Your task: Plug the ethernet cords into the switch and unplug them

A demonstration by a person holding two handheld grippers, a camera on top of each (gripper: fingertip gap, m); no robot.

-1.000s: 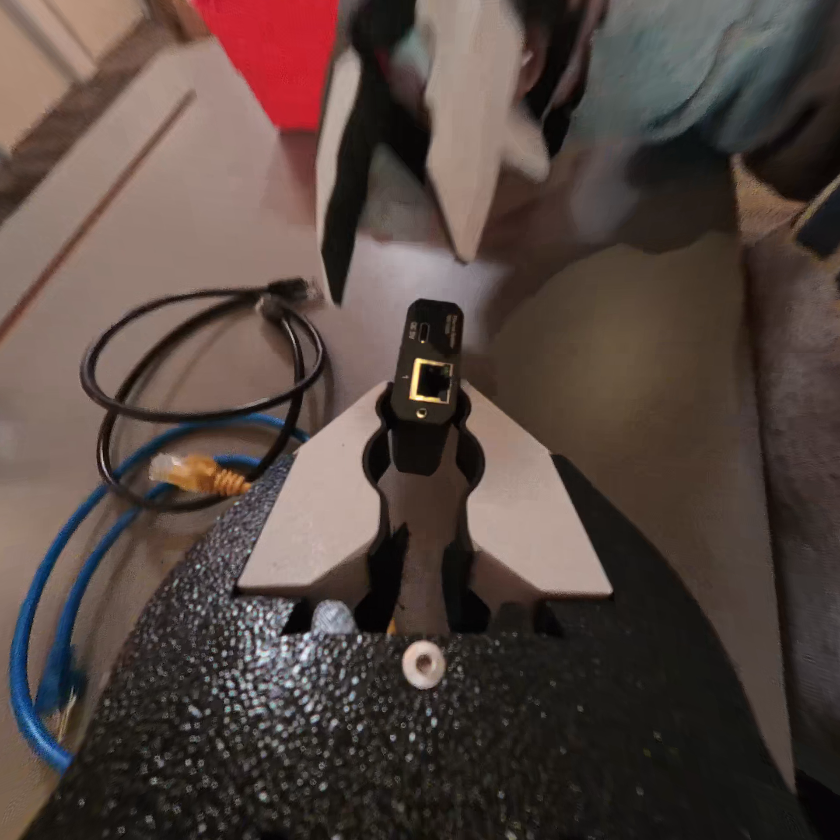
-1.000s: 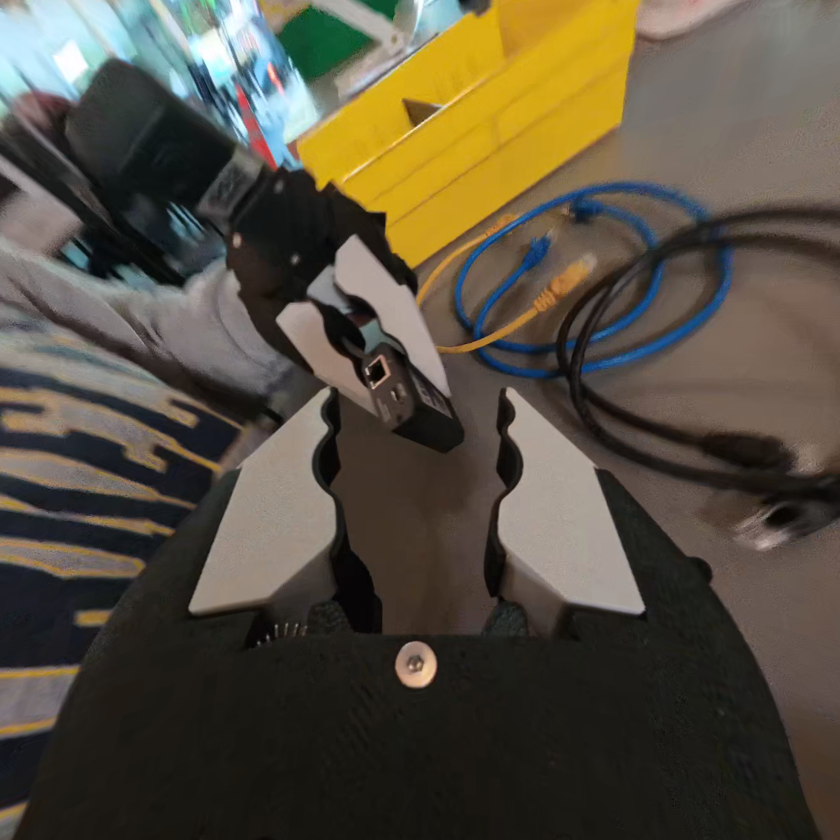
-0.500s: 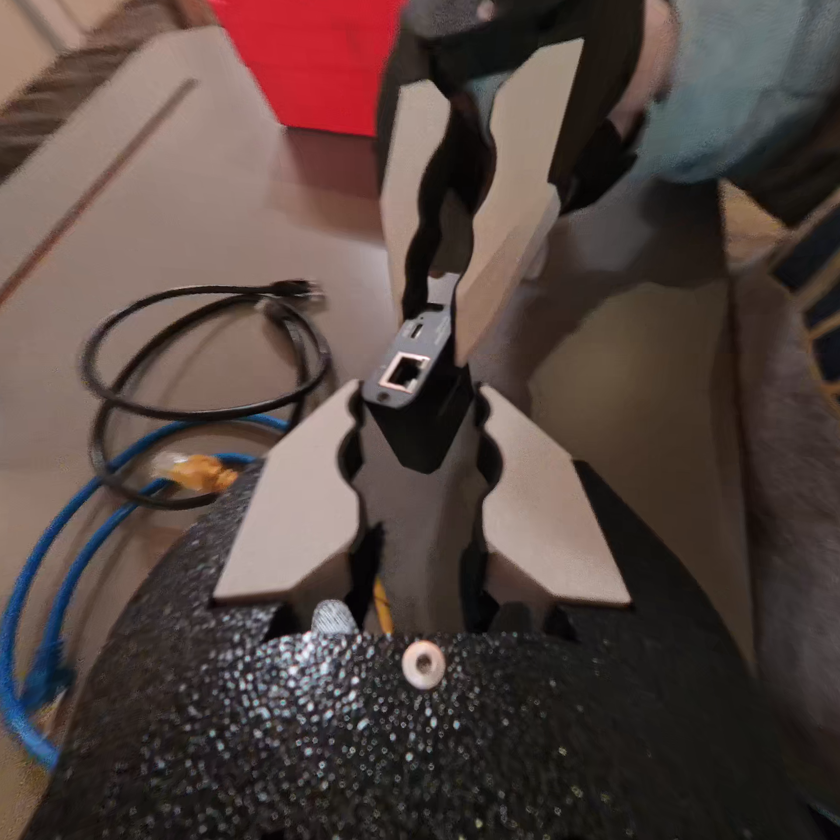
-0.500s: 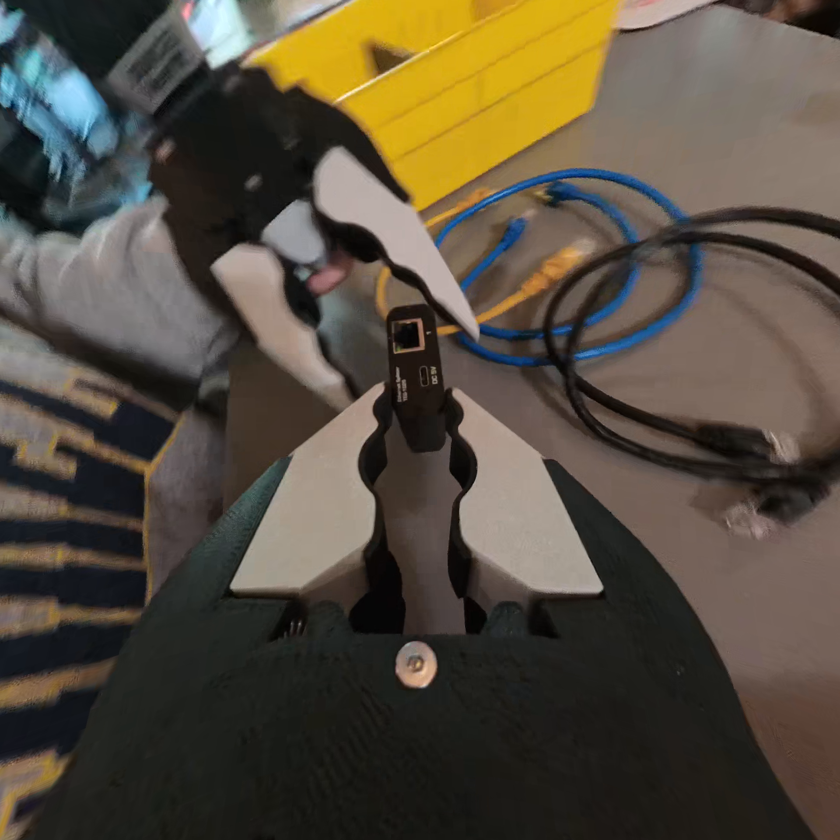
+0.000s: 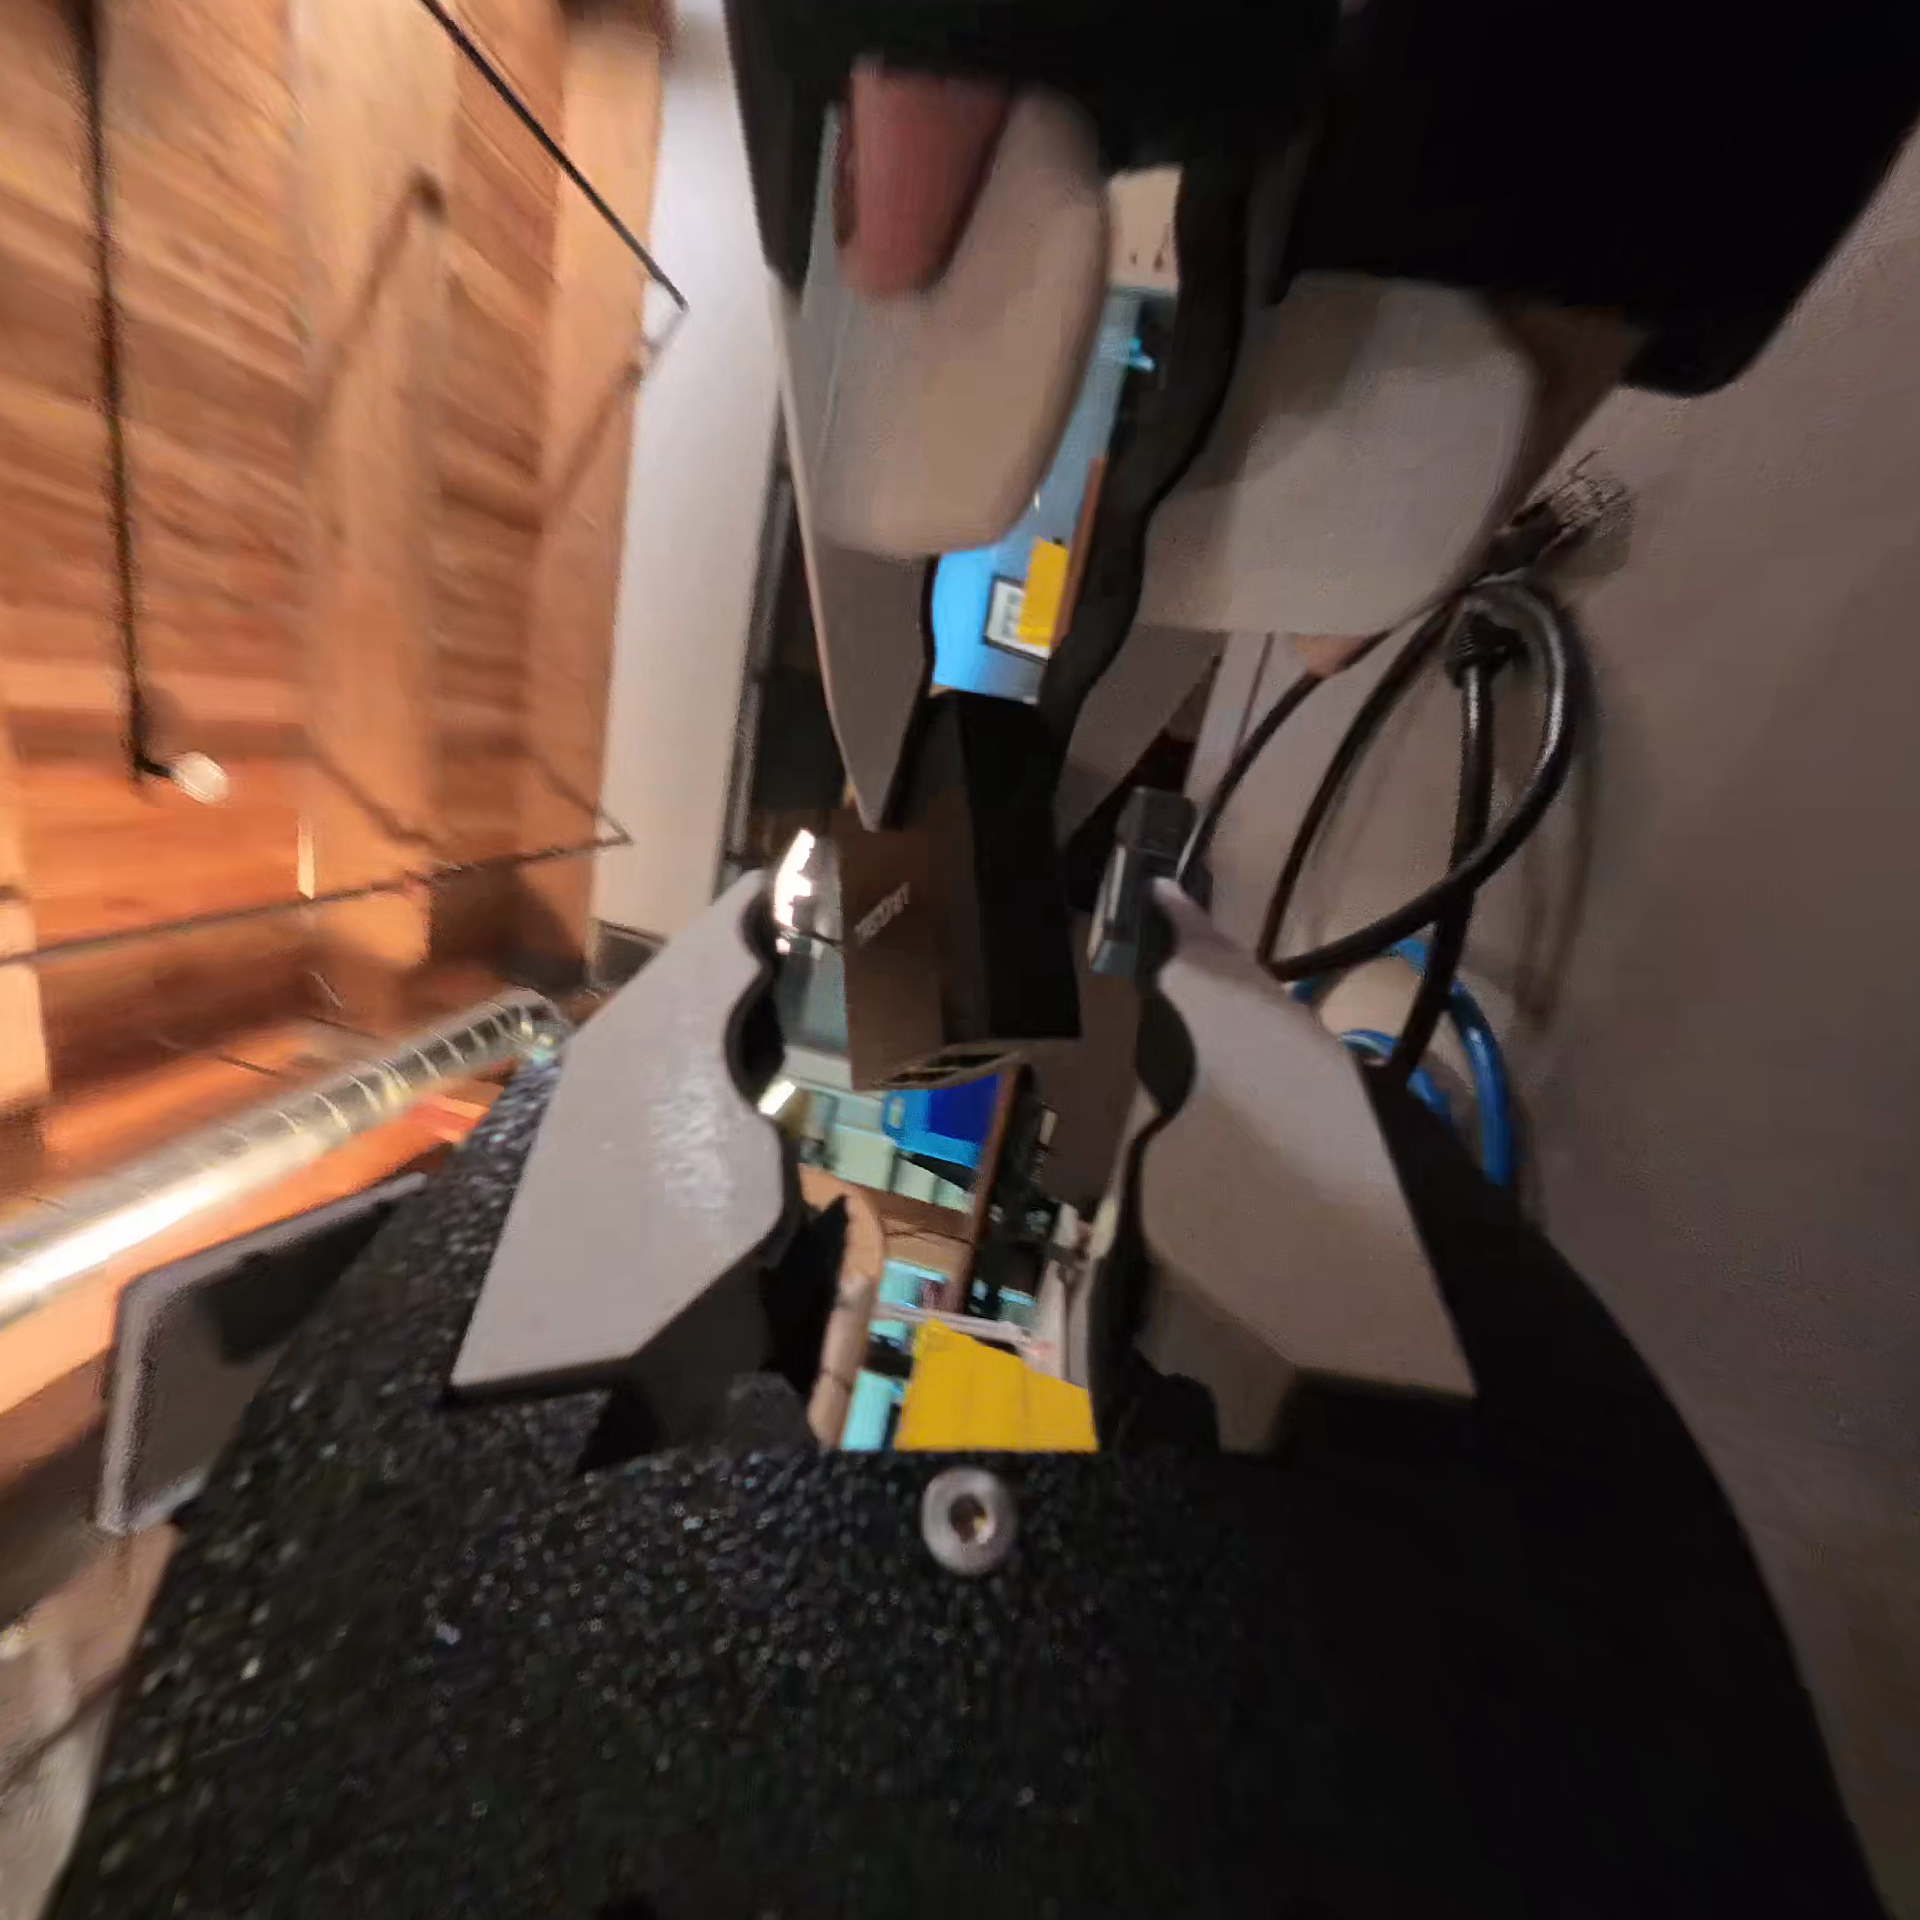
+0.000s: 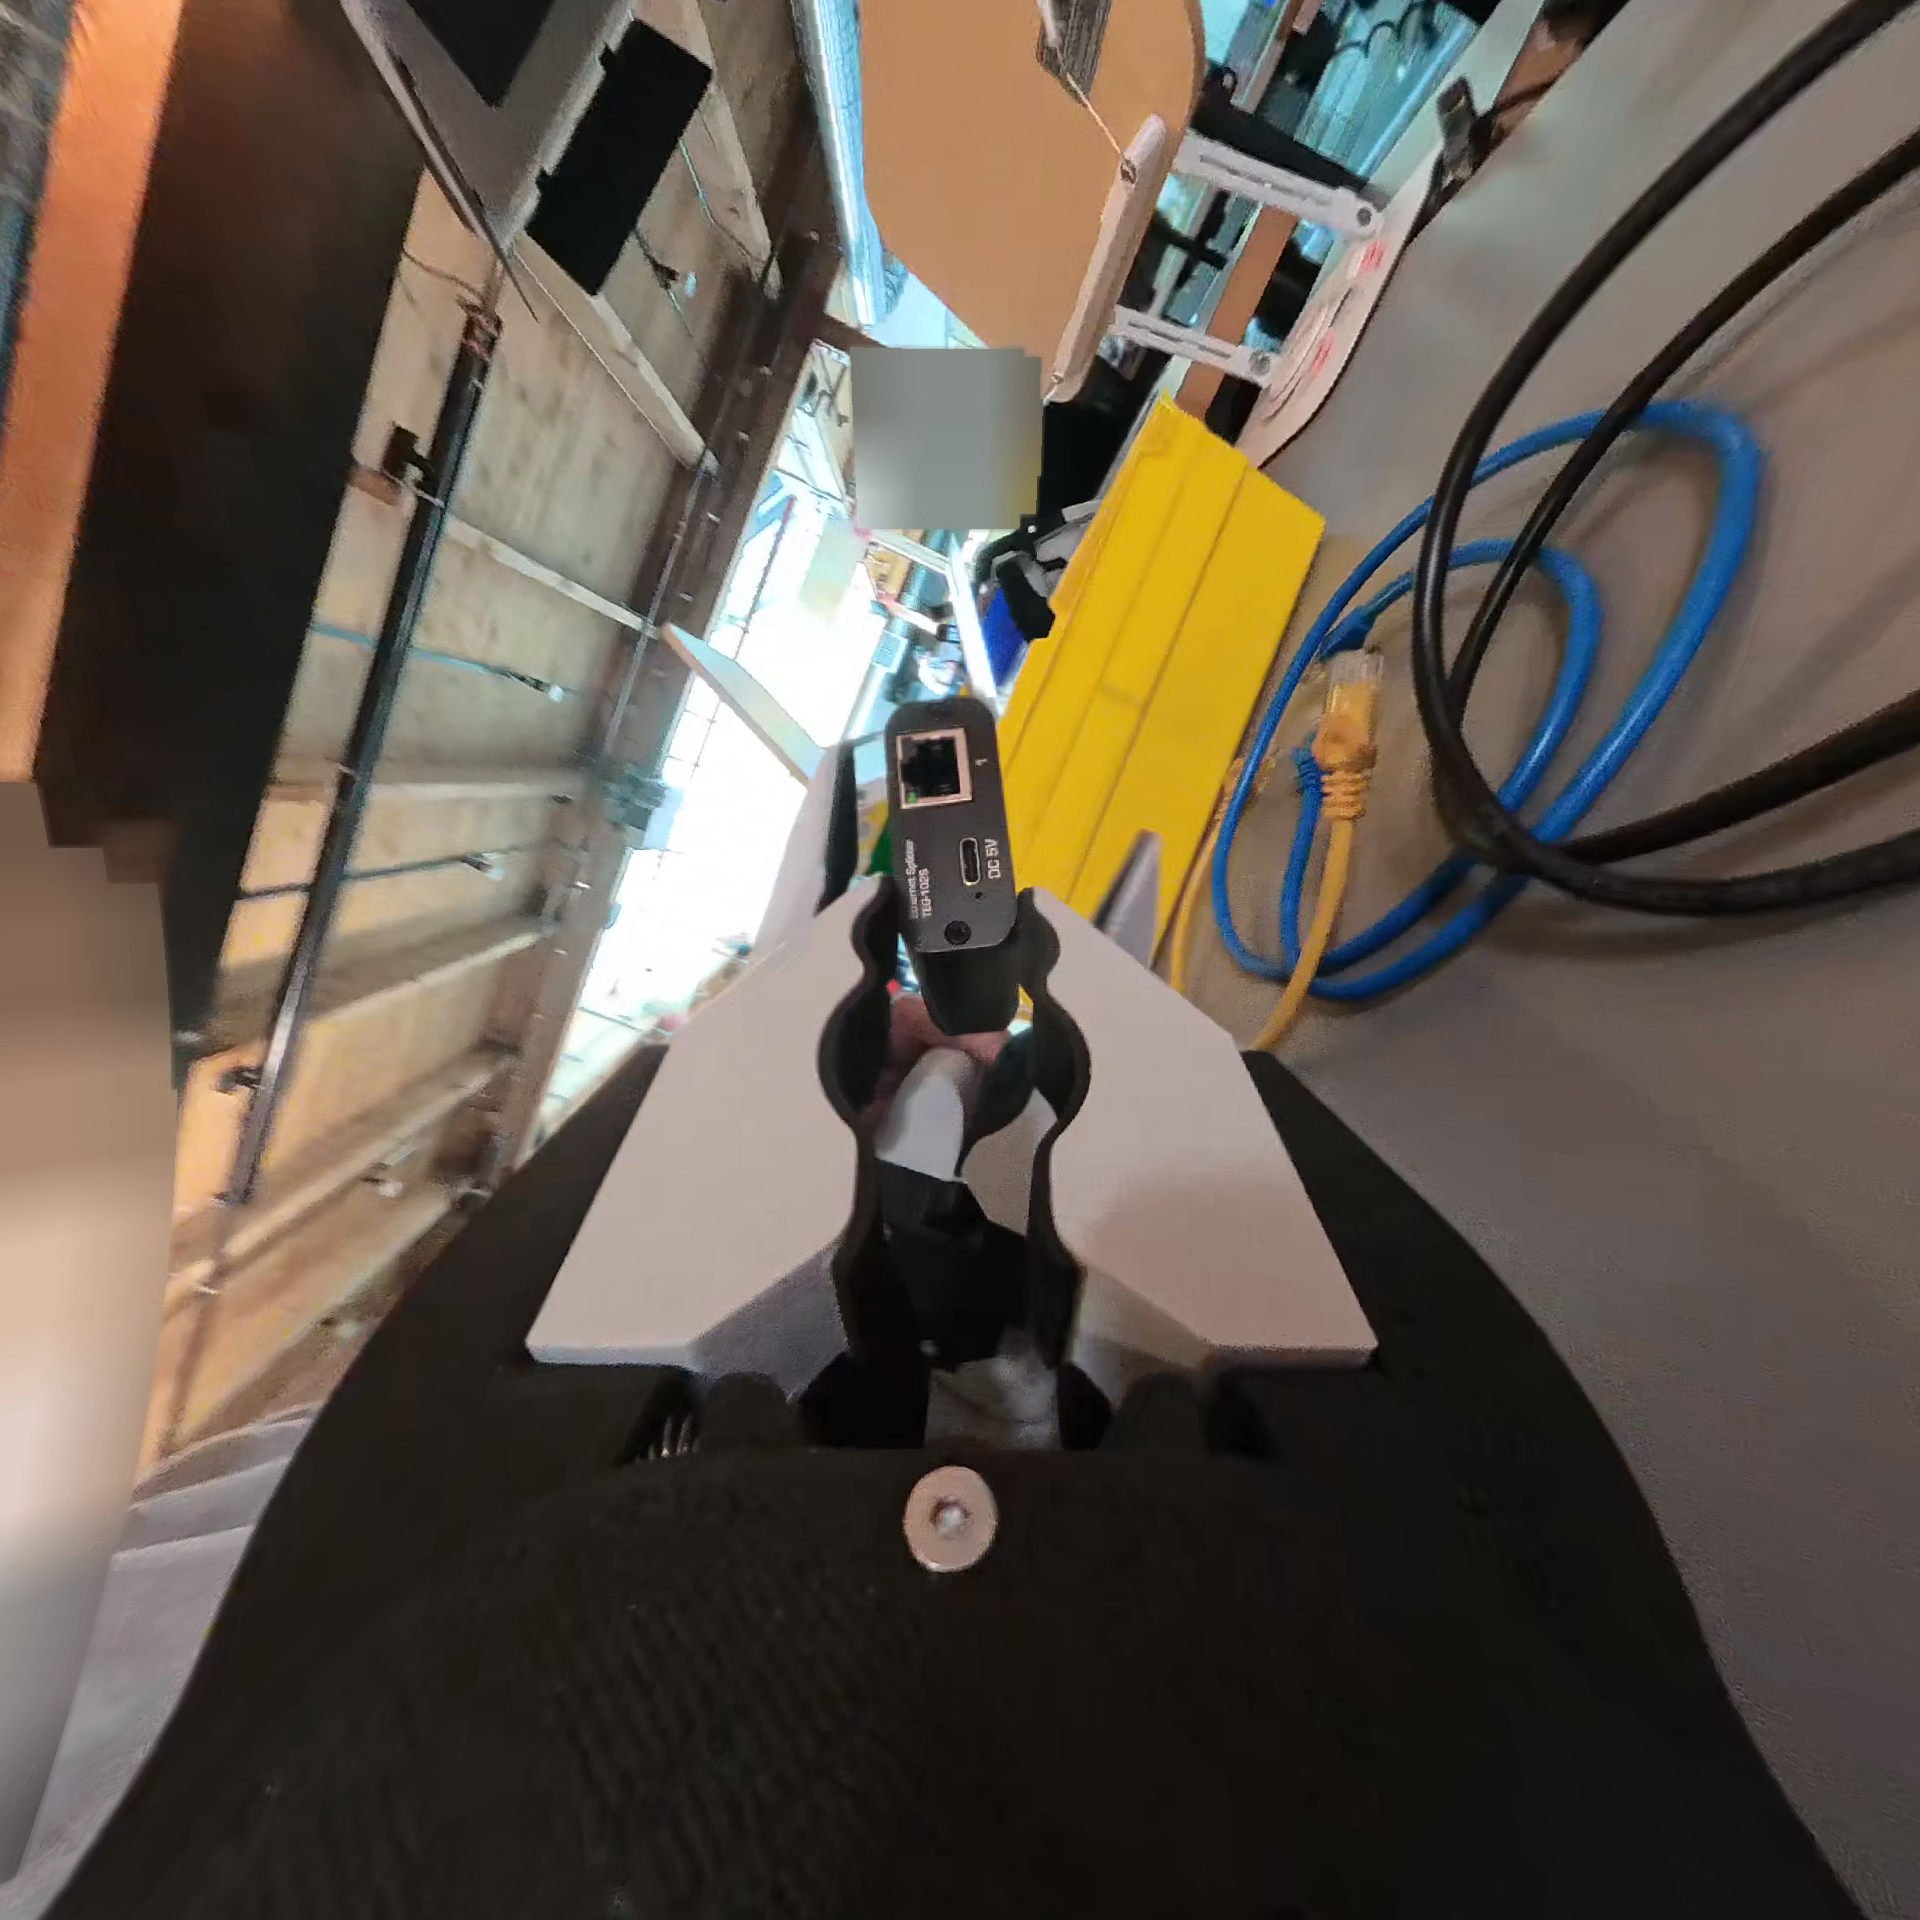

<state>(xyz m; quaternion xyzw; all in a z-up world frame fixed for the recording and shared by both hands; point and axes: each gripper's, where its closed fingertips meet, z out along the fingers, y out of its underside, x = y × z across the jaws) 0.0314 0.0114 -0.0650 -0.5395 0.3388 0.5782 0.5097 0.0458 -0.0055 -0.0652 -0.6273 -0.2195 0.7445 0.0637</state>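
A small black switch (image 6: 943,847) is held up off the grey table (image 6: 1558,1143), pinched at its lower end between the closed fingers of the right gripper (image 6: 951,925), its single port facing the camera. To its right, a yellow bin (image 6: 1132,665) stands by loose blue (image 6: 1558,582), yellow (image 6: 1340,769) and black cords (image 6: 1662,312), all unplugged. The left gripper (image 5: 956,935) is spread wide around the switch (image 5: 935,935) without touching it.
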